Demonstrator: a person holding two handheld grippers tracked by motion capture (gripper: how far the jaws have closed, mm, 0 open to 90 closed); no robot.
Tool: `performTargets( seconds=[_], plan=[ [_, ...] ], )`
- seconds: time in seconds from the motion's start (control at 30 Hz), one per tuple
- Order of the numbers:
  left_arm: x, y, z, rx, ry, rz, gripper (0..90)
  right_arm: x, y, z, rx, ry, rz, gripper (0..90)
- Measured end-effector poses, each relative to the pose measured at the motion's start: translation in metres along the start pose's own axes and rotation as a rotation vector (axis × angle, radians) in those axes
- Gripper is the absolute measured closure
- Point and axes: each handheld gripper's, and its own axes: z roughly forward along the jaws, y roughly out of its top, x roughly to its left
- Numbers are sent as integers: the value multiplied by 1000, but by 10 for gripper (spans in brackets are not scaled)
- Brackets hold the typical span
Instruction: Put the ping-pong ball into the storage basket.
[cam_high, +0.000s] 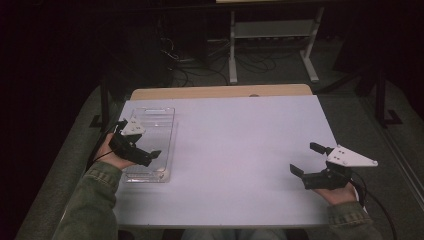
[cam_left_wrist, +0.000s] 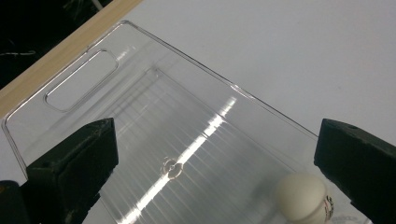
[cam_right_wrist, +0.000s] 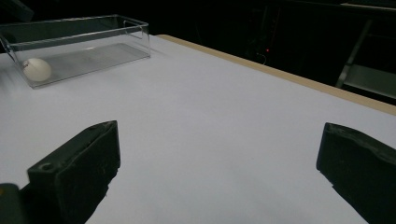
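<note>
- Clear plastic bin (cam_high: 150, 125) sits at the counter's (cam_high: 240, 150) left side; white egg-like ball (cam_left_wrist: 301, 193) lies inside, at its near end.
- Left tool (cam_high: 142, 150) hovers over the bin, jaws spread, pinching nothing.
- Right tool (cam_high: 306, 160) spread too, idle over bare counter, well apart.
- Judgement: ball looks placed already, or a pick-up is not yet begun; can't tell which.

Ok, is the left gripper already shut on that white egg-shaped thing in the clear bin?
No: the left gripper stands wide open above the clear bin, and the white egg-shaped thing lies free on its floor.
</note>
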Motion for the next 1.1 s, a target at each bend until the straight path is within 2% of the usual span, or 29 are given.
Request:
performTargets(
  seconds=[0.13,0.27,0.4,0.47,0.53,0.67,0.77,0.87,1.1],
  plan=[
    [-4,-3,2,-14,17,-11,0,0,0,0,-2,-2,0,0],
    [-5,-6,2,-47,39,-38,0,0,0,0,-1,-1,-1,0],
    [-4,-9,0,-77,48,-69,0,0,0,0,-1,-1,0,0],
    [-5,-9,-1,-85,44,-71,0,0,0,0,-2,-2,-1,0],
    [-7,-10,-2,-102,61,-70,0,0,0,0,-1,0,0,0],
    [-11,-11,-5,-152,80,-95,0,0,0,0,0,-1,2,0],
    [-13,-13,-3,-164,96,-109,0,0,0,0,0,-1,1,0],
    [-14,-16,-2,-178,83,-131,0,0,0,0,-1,-1,0,0],
    [-20,-22,-3,-236,115,-163,0,-1,0,0,0,-2,0,0]
  ],
)
